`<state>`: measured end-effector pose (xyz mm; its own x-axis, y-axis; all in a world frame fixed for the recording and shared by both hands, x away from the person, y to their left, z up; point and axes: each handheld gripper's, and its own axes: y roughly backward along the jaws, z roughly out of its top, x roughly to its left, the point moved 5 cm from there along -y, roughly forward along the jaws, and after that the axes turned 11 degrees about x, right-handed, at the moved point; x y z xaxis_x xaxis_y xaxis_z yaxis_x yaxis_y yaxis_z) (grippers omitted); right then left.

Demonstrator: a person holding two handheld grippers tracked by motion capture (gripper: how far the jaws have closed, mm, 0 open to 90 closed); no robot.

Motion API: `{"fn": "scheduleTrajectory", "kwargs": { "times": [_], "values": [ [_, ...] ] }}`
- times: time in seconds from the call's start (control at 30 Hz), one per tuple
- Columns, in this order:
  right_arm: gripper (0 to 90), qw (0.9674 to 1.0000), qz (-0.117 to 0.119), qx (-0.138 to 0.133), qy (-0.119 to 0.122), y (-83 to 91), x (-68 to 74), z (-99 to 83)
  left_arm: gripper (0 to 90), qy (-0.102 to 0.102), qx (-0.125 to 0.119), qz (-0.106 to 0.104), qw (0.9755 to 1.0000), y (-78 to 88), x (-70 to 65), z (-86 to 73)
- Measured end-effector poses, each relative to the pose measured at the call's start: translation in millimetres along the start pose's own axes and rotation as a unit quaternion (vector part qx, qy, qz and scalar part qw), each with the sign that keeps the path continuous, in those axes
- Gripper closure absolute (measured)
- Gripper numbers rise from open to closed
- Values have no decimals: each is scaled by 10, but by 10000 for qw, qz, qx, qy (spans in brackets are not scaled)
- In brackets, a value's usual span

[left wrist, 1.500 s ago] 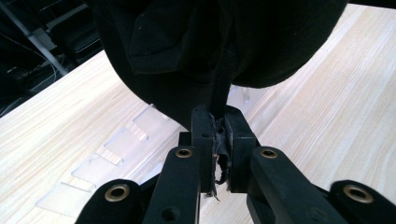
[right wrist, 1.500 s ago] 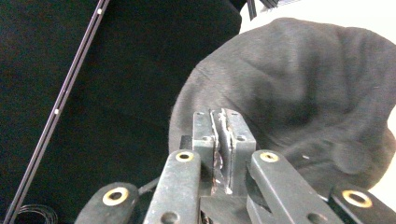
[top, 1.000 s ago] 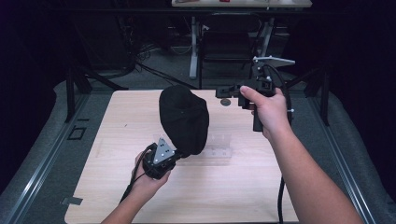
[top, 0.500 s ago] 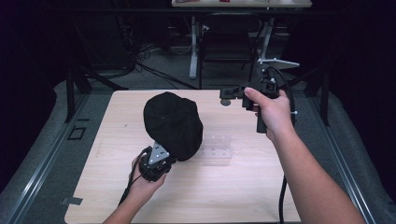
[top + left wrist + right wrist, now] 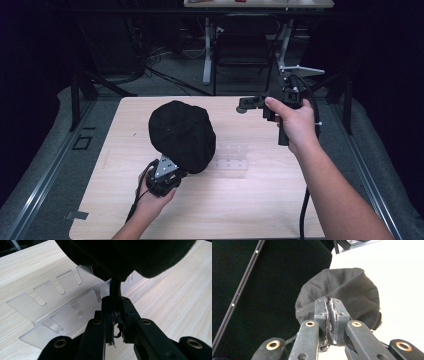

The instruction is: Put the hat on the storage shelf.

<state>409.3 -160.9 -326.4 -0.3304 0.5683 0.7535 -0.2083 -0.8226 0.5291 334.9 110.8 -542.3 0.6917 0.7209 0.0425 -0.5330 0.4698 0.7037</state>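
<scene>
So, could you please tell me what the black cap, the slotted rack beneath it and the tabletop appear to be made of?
The black cap looks like matte woven fabric, probably cotton: soft folds and stitched seams. The slotted rack seems clear acrylic or similar plastic: see-through, with glossy cut edges. The tabletop looks like pale wood or wood-grain laminate, with fine straight grain lines.

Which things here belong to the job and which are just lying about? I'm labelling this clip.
In the job:
- black cap, pinched at its edge by the left gripper
- clear slotted rack beside it, probably

Lying about:
- right gripper, shut on nothing, held off the cap
- wooden table
</scene>
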Motion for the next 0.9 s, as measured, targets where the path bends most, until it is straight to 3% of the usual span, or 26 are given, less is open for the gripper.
{"fn": "scheduleTrajectory", "kwargs": {
  "times": [0.3, 0.47, 0.63, 0.73, 0.9],
  "values": [
    [835, 9994, -341, -33, 101, 45, -129, -135, 690, 43, -103, 20, 9999, 146, 100, -125],
    [827, 9976, -636, -95, 242, 88, -208, -250, 614, 214, -152, -54, 9996, 231, 176, -218],
    [808, 9940, -959, -132, 517, 95, -278, -400, 539, 392, -204, -69, 9990, 252, 230, -306],
    [794, 9898, -1246, -177, 665, 87, -368, -499, 527, 528, -248, -86, 9983, 242, 263, -341],
    [756, 9863, -1393, -344, 809, 91, -520, -698, 505, 644, -290, -149, 9974, 218, 274, -376]
  ]
}}
